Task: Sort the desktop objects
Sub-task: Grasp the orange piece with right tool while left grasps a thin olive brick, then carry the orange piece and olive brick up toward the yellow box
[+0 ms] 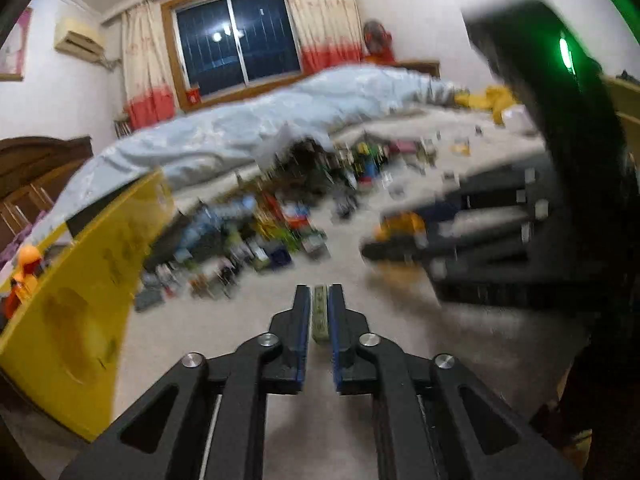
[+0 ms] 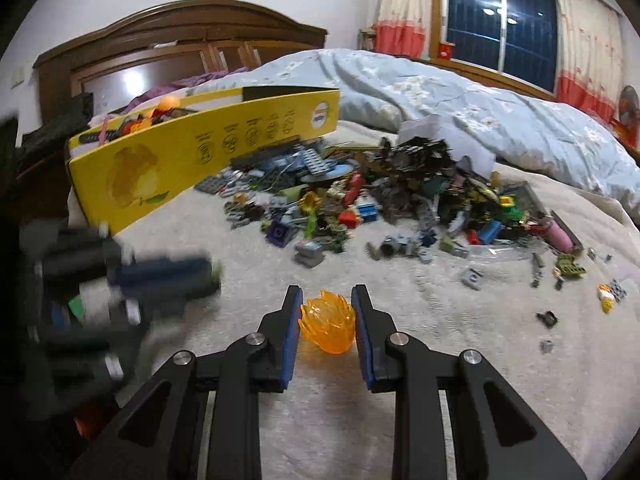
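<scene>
In the left wrist view my left gripper (image 1: pixel 319 292) is shut on a small pale green studded brick (image 1: pixel 320 314), held edge-up between the blue pads above the white blanket. In the right wrist view my right gripper (image 2: pixel 326 296) is shut on a clear orange flame-shaped piece (image 2: pixel 328 326) just over the blanket. A mixed pile of toy bricks (image 2: pixel 400 196) lies ahead of both. An open yellow box (image 2: pixel 200 148) with a few pieces inside stands at the left. The left gripper (image 2: pixel 208 276) shows blurred at the left of the right wrist view. The right gripper (image 1: pixel 372 248) shows blurred at the right of the left wrist view.
All of this lies on a bed with a white blanket (image 2: pixel 440 340). A rumpled light blue quilt (image 2: pixel 460 96) rises behind the pile. Loose small pieces (image 2: pixel 568 276) are scattered at the right. A wooden headboard (image 2: pixel 180 28) stands behind the box, and an orange toy figure (image 1: pixel 26 276) sits in it.
</scene>
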`<state>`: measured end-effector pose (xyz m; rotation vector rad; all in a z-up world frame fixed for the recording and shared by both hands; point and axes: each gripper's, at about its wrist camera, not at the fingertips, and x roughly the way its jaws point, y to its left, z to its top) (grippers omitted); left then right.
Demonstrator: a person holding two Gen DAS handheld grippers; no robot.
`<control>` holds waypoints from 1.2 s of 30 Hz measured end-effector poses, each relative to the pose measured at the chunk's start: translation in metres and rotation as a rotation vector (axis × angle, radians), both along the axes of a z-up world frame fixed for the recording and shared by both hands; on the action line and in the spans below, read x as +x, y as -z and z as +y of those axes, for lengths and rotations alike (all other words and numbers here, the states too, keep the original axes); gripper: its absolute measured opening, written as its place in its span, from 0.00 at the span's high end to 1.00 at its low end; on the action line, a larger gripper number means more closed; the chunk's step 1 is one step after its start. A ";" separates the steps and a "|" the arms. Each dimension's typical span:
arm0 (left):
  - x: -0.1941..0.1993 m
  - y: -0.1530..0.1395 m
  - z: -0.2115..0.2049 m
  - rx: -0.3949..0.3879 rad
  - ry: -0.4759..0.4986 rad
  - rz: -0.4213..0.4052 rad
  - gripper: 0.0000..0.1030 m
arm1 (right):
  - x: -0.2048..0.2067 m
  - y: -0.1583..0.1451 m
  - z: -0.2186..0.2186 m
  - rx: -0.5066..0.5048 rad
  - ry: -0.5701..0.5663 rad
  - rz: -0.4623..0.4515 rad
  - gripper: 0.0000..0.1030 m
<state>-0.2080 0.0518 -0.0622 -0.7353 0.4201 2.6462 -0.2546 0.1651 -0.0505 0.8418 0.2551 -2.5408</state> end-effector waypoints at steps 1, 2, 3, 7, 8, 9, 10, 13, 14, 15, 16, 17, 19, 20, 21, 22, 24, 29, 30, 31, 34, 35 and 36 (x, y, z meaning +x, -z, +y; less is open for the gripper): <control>-0.002 0.003 0.001 -0.007 -0.011 -0.022 0.79 | -0.001 0.000 0.001 -0.001 0.000 -0.006 0.76; -0.004 0.007 -0.001 -0.002 -0.033 -0.042 0.77 | -0.002 0.001 0.001 0.007 0.000 -0.011 0.76; -0.005 0.009 -0.003 0.012 -0.044 -0.056 0.75 | -0.002 0.002 0.000 0.019 0.002 -0.015 0.76; -0.001 0.007 -0.010 0.061 -0.067 -0.072 0.74 | -0.002 0.014 -0.004 0.063 0.002 -0.048 0.76; 0.001 0.009 -0.012 0.064 -0.069 -0.071 0.75 | 0.000 0.013 -0.003 0.057 0.005 -0.041 0.76; 0.003 0.009 -0.012 0.067 -0.067 -0.072 0.82 | 0.001 0.013 -0.002 0.051 0.004 -0.043 0.75; 0.004 0.010 -0.011 0.069 -0.056 -0.077 0.87 | 0.002 0.013 0.000 0.041 0.001 -0.049 0.75; 0.012 0.011 -0.009 0.051 -0.054 -0.050 0.91 | 0.005 0.014 0.001 0.041 0.005 -0.044 0.75; 0.013 0.008 -0.012 0.061 -0.058 -0.043 0.91 | 0.006 0.014 0.000 0.043 0.005 -0.040 0.75; 0.014 0.005 -0.014 0.076 -0.064 -0.036 0.91 | 0.006 0.014 0.000 0.041 0.002 -0.039 0.75; 0.015 0.000 -0.019 0.100 -0.074 -0.023 0.91 | 0.005 0.014 -0.001 0.040 -0.001 -0.042 0.75; 0.016 -0.003 -0.022 0.109 -0.079 -0.016 0.91 | 0.005 0.015 -0.002 0.040 -0.005 -0.044 0.75; 0.018 -0.007 -0.027 0.109 -0.101 0.005 0.91 | 0.003 0.017 -0.004 0.050 -0.010 -0.043 0.75; 0.017 -0.006 -0.029 0.105 -0.109 0.006 0.91 | 0.003 0.018 -0.005 0.052 -0.010 -0.043 0.75; 0.014 -0.004 -0.031 0.096 -0.121 -0.003 0.91 | 0.002 0.018 -0.006 0.054 -0.011 -0.043 0.75; 0.010 0.000 -0.033 0.081 -0.139 -0.020 0.91 | 0.002 0.018 -0.007 0.054 -0.011 -0.044 0.75; 0.002 0.009 -0.039 0.065 -0.172 -0.068 0.91 | 0.001 0.018 -0.007 0.047 -0.008 -0.047 0.75; 0.006 0.009 -0.054 0.127 -0.181 -0.087 0.90 | 0.000 0.018 -0.005 0.030 0.007 -0.061 0.70; 0.008 0.008 -0.056 0.133 -0.190 -0.077 0.90 | 0.000 0.018 -0.005 0.028 0.007 -0.061 0.67; 0.009 0.007 -0.057 0.132 -0.197 -0.071 0.90 | 0.000 0.018 -0.005 0.031 0.004 -0.061 0.66; 0.009 0.004 -0.062 0.158 -0.214 -0.070 0.90 | 0.000 0.018 -0.006 0.041 0.005 -0.054 0.66; 0.008 0.004 -0.063 0.167 -0.215 -0.078 0.90 | 0.001 0.018 -0.007 0.041 0.005 -0.055 0.65; 0.006 0.004 -0.063 0.170 -0.216 -0.087 0.90 | 0.000 0.018 -0.006 0.040 0.005 -0.056 0.65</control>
